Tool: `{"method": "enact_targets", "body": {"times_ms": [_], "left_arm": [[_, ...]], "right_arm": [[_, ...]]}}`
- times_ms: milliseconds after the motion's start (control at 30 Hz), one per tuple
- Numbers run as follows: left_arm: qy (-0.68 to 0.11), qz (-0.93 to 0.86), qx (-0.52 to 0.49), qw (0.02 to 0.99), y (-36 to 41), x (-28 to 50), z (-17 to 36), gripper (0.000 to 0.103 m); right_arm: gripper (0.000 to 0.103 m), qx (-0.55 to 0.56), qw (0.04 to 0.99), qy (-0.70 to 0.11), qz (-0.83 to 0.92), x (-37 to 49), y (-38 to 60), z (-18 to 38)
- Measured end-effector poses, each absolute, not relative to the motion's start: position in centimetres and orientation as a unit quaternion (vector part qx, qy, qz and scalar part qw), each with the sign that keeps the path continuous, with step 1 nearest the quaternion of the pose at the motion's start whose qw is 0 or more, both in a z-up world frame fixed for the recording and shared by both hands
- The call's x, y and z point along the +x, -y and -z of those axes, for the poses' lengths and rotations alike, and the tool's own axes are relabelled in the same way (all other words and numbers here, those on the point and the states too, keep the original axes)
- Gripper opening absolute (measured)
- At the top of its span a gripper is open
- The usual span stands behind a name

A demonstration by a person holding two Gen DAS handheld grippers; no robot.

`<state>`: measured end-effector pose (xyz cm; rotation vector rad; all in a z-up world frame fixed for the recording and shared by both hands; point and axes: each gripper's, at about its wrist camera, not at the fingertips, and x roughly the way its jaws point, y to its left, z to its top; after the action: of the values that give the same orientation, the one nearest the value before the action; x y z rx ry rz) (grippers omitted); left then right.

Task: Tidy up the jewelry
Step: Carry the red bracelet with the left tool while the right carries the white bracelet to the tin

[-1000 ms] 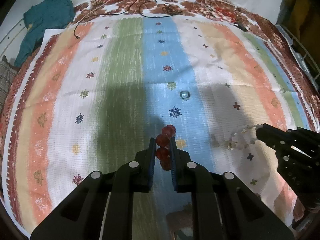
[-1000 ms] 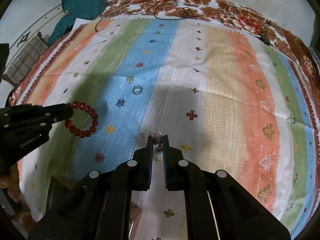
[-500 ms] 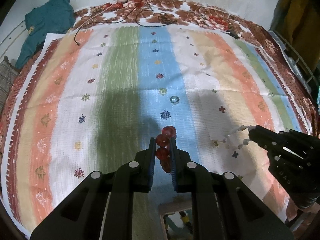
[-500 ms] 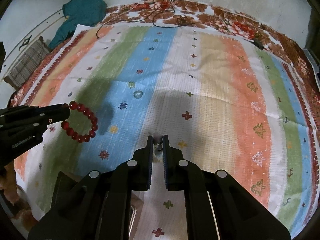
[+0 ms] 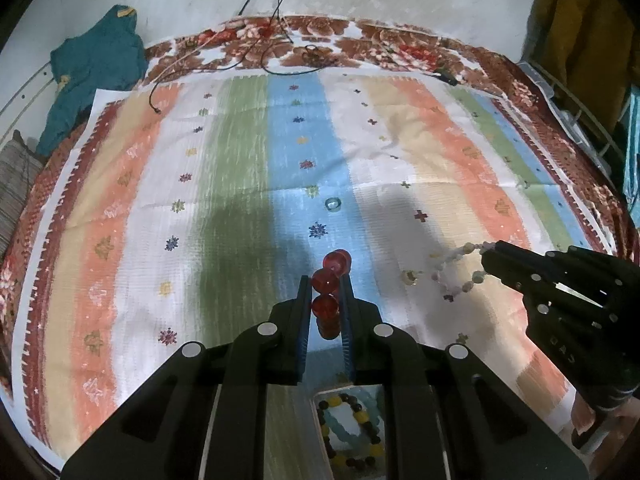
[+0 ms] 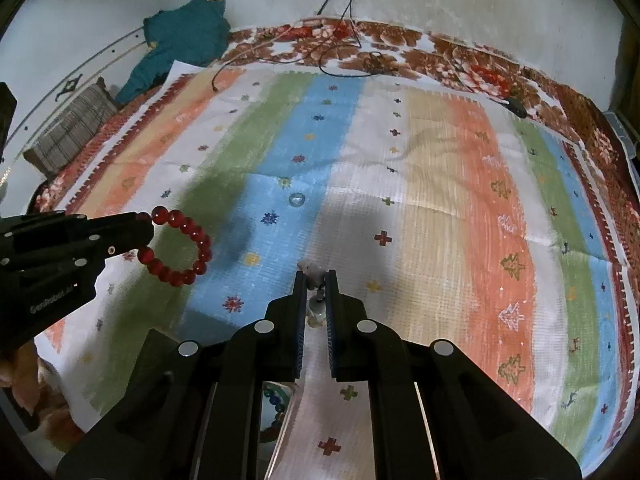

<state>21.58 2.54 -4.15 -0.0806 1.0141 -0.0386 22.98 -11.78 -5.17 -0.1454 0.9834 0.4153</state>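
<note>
My left gripper [image 5: 326, 280] is shut on a red bead bracelet [image 5: 329, 292] and holds it above the striped cloth; the right wrist view shows the bracelet [image 6: 180, 246] hanging as a ring from the left gripper [image 6: 144, 232]. My right gripper [image 6: 315, 276] is shut on a pale bead bracelet [image 6: 314, 272]; in the left wrist view that bracelet [image 5: 452, 266] dangles from the right gripper [image 5: 486, 260]. A clear box with a yellow-and-dark bead bracelet [image 5: 352, 428] lies below the left gripper. A small clear glass ring [image 5: 332, 203] lies on the blue stripe.
The striped cloth [image 5: 240, 200] covers a floral bedspread [image 5: 360, 40]. A teal garment [image 5: 92, 68] lies at the far left, black cables [image 5: 280, 52] at the far edge, a folded grey cloth [image 6: 72, 136] at the left. A wire rack [image 5: 560, 100] stands right.
Both grippers have pulled back and risen with their bracelets; the cloth looks smaller and farther. The clear box with the yellow-and-dark beads has come into view under the left gripper.
</note>
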Motion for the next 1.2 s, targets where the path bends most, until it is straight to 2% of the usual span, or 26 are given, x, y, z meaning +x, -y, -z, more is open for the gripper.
{"method": "enact_targets", "body": {"times_ms": [1200], "left_arm": [[-0.444,0.054,-0.037,0.893,-0.8,12.8,0.9,0.013]], "right_arm": [[0.01,-0.061,0.862,-0.438,-0.246,14.3,12.8,2.7]]}}
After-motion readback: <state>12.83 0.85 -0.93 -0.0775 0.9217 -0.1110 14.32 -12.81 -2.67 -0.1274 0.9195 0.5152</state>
